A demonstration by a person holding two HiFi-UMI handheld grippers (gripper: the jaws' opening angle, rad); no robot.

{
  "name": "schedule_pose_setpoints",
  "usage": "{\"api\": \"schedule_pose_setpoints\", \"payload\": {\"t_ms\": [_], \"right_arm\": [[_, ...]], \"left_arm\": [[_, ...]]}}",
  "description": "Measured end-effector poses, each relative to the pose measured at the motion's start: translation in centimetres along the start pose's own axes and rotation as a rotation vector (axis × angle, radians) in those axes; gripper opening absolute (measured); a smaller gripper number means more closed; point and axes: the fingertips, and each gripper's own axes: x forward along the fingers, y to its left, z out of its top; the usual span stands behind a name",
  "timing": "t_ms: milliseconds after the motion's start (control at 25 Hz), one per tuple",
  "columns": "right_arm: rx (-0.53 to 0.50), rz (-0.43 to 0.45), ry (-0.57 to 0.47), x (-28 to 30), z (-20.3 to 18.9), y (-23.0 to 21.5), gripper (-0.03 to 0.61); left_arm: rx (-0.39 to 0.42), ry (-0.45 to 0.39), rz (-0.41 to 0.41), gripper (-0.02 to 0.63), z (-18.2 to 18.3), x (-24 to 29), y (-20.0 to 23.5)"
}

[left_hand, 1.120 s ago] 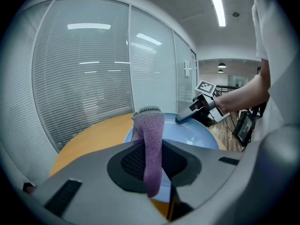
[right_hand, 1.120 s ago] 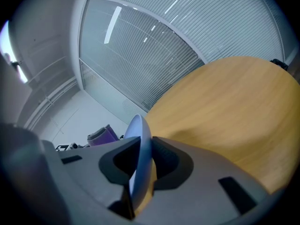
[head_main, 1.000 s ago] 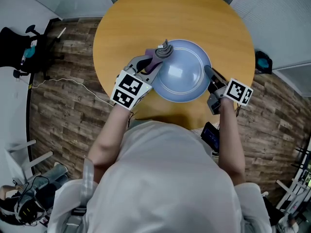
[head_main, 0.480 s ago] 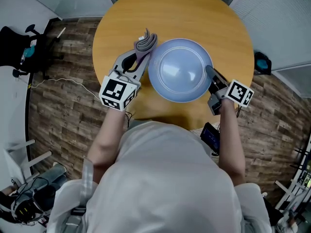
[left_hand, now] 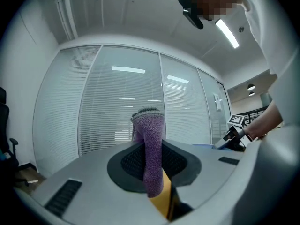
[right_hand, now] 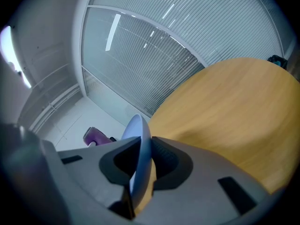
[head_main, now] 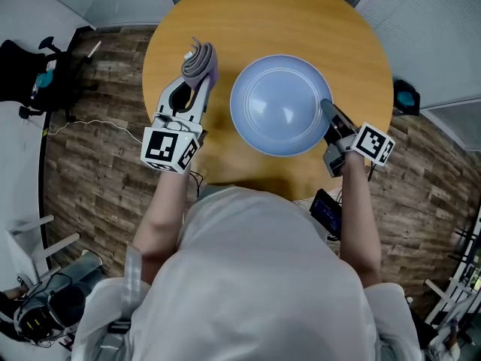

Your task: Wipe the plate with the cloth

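A pale blue plate [head_main: 280,105] is held above the round wooden table [head_main: 263,13], facing up toward the head camera. My right gripper [head_main: 328,119] is shut on the plate's right rim; in the right gripper view the rim [right_hand: 139,161] stands edge-on between the pads. My left gripper [head_main: 194,74] is to the left of the plate, apart from it, shut on a purple-grey knitted cloth [head_main: 200,59]. In the left gripper view the cloth [left_hand: 151,149] sticks up from between the jaws, and my right gripper [left_hand: 229,138] shows far off at the right.
Wood-plank floor surrounds the table. A black office chair [head_main: 34,77] stands at the far left with a cable [head_main: 105,130] trailing from it. A dark teal object [head_main: 406,96] lies on the floor at the right. Glass walls with blinds [right_hand: 154,50] stand behind.
My left gripper has carried the cloth off the plate's upper left rim, out to the left and upward. The plate and right gripper have held still.
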Motion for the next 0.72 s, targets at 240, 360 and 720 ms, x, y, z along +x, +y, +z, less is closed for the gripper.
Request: {"api": "schedule_pose_setpoints", "payload": {"t_ms": [240,360,720], "right_arm": [[0.032,-0.036,-0.024,-0.3,1.0,-1.5,0.067],[0.053,-0.026,-0.062,-0.4,2.0,-2.1,0.067],[0.098,-0.015,-0.125,0.3,4.7,-4.1,0.069]], "left_arm": [[-0.013,-0.005,0.004,0.069,-0.1,-0.8,0.1],[-0.021,0.005,0.009,0.069,-0.3,-1.8,0.0],[-0.017,0.031,0.046,0.069,-1.0,-2.7,0.2]]}}
